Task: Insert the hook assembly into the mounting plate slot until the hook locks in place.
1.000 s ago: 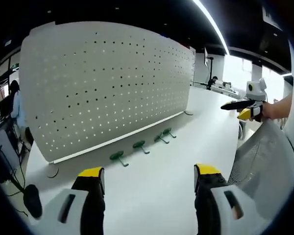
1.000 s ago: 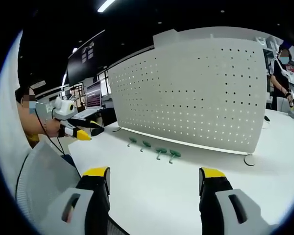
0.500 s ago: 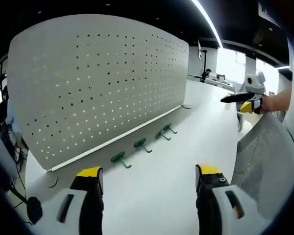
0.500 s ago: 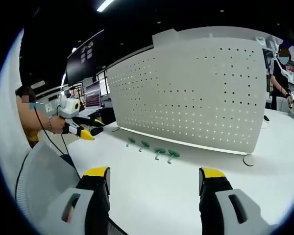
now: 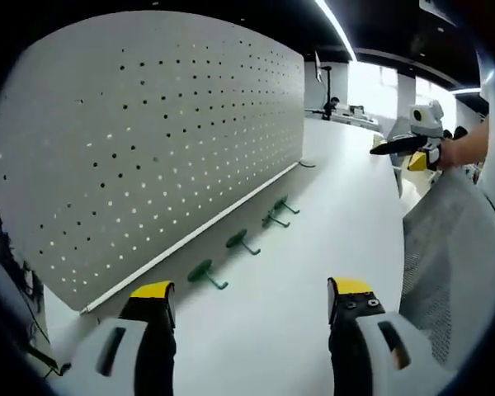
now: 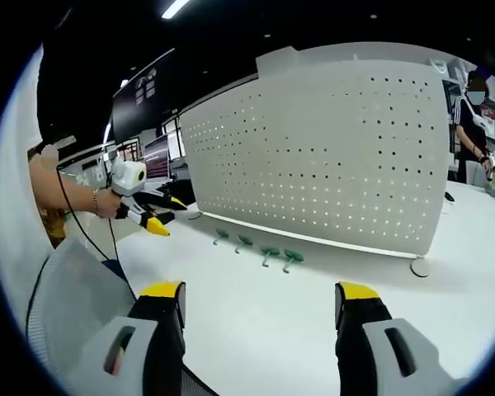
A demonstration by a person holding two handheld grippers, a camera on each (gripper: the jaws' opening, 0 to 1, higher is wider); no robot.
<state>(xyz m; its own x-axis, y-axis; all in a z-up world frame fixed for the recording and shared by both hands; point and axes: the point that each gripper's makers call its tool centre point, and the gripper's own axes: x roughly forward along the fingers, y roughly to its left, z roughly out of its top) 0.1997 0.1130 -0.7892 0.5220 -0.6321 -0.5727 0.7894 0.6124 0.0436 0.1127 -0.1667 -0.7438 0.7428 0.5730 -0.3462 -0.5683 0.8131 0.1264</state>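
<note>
Yellow-tipped jaws of the left gripper (image 5: 249, 299) stand spread with nothing between them, and the right gripper (image 6: 261, 301) is likewise spread and empty. Beyond them, on the white table (image 5: 330, 223), four green hooks (image 5: 206, 273) lie in a row along the foot of the upright perforated mounting plate (image 5: 148, 140), none inserted. Their shapes are too small to make out in detail. The plate's left edge is cut off in the left gripper view. Farther off, a person (image 6: 472, 124) stands behind the board. Since a second ago the left camera has closed on the plate, and the left gripper has risen in the right gripper view.
</note>
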